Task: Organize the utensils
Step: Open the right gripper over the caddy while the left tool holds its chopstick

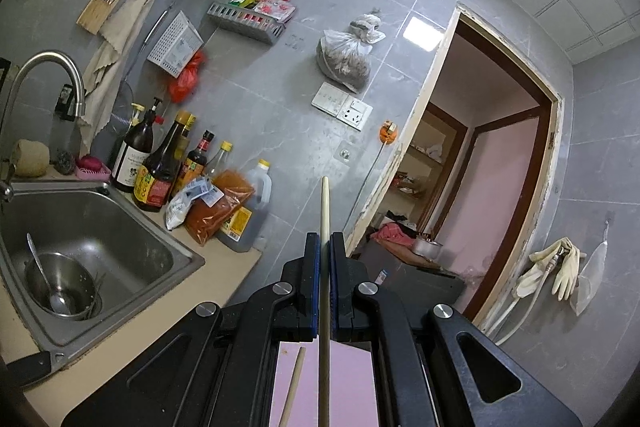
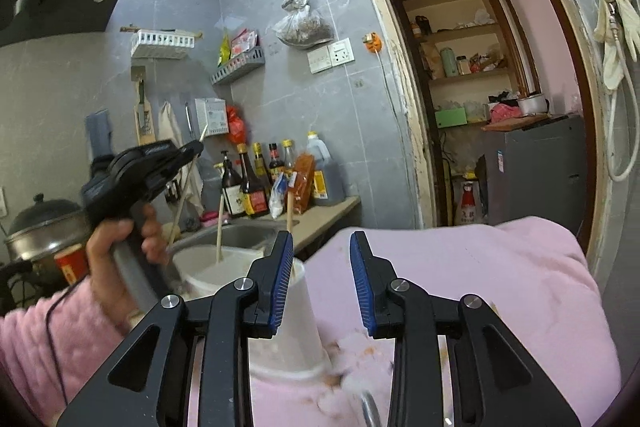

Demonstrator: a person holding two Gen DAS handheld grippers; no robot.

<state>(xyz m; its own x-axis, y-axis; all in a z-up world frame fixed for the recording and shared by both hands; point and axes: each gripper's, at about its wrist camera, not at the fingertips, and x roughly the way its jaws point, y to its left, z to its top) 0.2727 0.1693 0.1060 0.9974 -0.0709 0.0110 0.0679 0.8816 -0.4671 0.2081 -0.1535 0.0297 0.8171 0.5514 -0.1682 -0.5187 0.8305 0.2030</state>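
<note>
The left gripper [image 1: 325,247] had its fingers [image 1: 313,267] pressed together on a chopstick [image 1: 325,219], which stood up between the blue pads and ran on down past them. In the right wrist view the same gripper [image 2: 196,147] sat in a hand [image 2: 116,247] with a pink sleeve [image 2: 44,339], the chopstick slanting down from it toward a white cup [image 2: 224,267].

The right gripper [image 2: 320,279] had its fingers [image 2: 282,279] spread, with nothing between them. Its left finger stood in front of the cup, which held two more chopsticks [image 2: 219,227] upright. Behind the cup were the sink [image 2: 240,233] and the tabletop [image 2: 332,213] with its row of bottles [image 2: 250,183]. In the left wrist view a ladle [image 1: 48,279] lay in a steel bowl [image 1: 64,287] inside the sink [image 1: 120,227].
</note>
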